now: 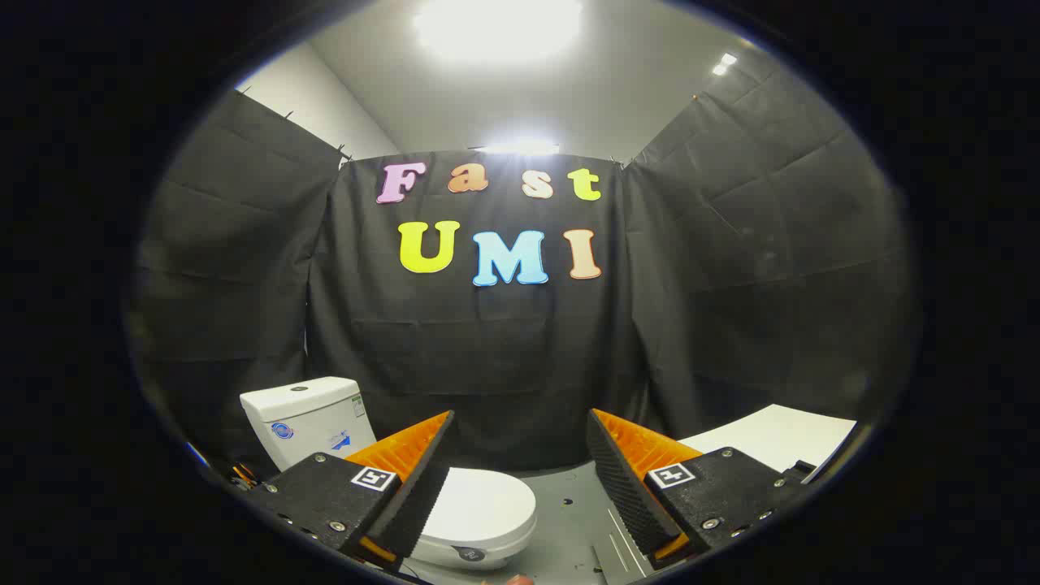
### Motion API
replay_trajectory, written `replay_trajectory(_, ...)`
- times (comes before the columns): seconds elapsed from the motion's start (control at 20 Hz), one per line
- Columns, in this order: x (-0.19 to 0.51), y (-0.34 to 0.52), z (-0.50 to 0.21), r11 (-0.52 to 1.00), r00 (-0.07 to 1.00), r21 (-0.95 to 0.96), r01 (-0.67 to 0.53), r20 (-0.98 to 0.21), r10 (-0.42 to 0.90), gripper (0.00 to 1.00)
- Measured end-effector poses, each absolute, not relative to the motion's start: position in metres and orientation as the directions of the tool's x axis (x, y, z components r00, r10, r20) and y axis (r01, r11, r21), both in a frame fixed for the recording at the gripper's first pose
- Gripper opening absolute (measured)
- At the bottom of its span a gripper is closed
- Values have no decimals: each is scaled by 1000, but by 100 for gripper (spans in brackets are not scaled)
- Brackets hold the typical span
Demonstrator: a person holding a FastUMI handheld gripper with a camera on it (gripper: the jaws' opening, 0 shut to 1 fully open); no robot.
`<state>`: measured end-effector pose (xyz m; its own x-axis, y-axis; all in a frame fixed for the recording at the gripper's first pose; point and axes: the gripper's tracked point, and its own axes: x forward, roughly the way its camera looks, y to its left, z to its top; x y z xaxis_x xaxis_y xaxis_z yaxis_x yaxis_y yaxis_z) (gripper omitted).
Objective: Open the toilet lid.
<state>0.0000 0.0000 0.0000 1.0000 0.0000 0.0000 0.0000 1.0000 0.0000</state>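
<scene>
A white toilet stands low on the grey floor, its lid [481,504] lying flat and closed over the bowl. Its white tank [305,418] rises behind my left finger [410,479], against the black cloth wall. My gripper [520,479] hangs above the toilet with its orange-and-black fingers spread wide and nothing between them. The left finger covers part of the lid's near side; the right finger [626,487] is off to the lid's right, over bare floor. Neither finger touches the toilet.
A white flat surface [772,435] lies beyond the right finger, near the cloth wall. Grey floor [573,508] stretches between the toilet and that surface. Black cloth walls close in the booth on three sides.
</scene>
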Motion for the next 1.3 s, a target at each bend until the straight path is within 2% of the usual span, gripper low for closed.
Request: replay_trajectory(1.3, -4, -8, 3, 1000, 999, 3, 13, 37, -13, 97)
